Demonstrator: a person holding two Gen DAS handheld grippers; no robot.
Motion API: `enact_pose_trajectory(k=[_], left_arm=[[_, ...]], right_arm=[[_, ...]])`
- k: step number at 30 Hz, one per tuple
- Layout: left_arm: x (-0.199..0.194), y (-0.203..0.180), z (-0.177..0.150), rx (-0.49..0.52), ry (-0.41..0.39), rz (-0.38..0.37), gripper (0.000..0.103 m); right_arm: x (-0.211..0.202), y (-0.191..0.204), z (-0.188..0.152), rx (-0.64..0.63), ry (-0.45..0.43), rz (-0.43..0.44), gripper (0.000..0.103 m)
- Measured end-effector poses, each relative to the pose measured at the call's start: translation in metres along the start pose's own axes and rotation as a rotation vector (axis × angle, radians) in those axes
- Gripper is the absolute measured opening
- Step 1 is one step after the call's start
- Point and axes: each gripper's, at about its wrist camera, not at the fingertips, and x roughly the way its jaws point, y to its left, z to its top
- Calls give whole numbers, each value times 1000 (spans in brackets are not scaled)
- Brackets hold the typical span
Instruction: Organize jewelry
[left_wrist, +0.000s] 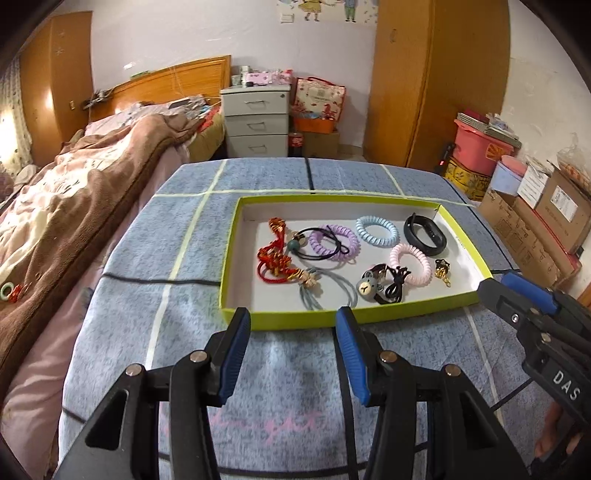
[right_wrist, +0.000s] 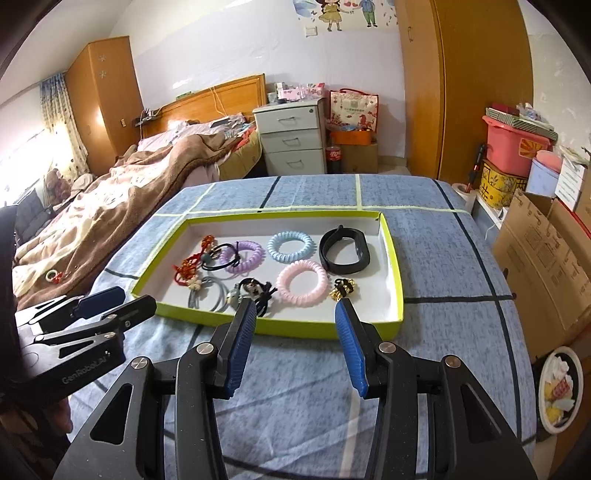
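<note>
A shallow lime-green tray (left_wrist: 280, 320) (right_wrist: 291, 328) lies on the blue checked cloth. In it are a purple coil tie (left_wrist: 334, 243) (right_wrist: 242, 256), a blue coil tie (left_wrist: 376, 230) (right_wrist: 290, 246), a pink coil tie (left_wrist: 410, 264) (right_wrist: 302, 282), a black wristband (left_wrist: 424, 234) (right_wrist: 343, 254), red knotted cords (left_wrist: 273, 258), a bear charm (left_wrist: 367, 288) and a gold charm (left_wrist: 442, 271) (right_wrist: 341, 288). My left gripper (left_wrist: 291, 317) is open and empty just before the tray's near edge. My right gripper (right_wrist: 295, 308) is open and empty over the tray's near edge.
A bed with a brown blanket (left_wrist: 74, 192) lies to the left, with a small ring ornament (left_wrist: 9, 291) on it. Cardboard boxes (right_wrist: 546, 258) and a plate (right_wrist: 559, 391) stand at the right. A grey drawer unit (left_wrist: 256, 120) is behind.
</note>
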Motion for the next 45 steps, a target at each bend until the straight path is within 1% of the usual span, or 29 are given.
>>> enact_pose_trajectory(k=[8, 13, 15, 19, 45], left_arm=[[-8, -3, -6, -11, -7, 11, 50], [-12, -3, -8, -11, -15, -6, 50], [-13, -4, -8, -10, -14, -1, 50], [-12, -4, -9, -9, -8, -16, 50], [-11, -4, -9, -9, -3, -21, 50]], right_arm=[[-8, 10, -5, -12, -6, -2, 46], [-8, 14, -7, -13, -1, 1, 46], [-8, 15, -7, -15, 0, 2, 46], [-7, 16, -9, -17, 5, 4, 46], [-9, 19, -12, -13, 20, 6, 46]])
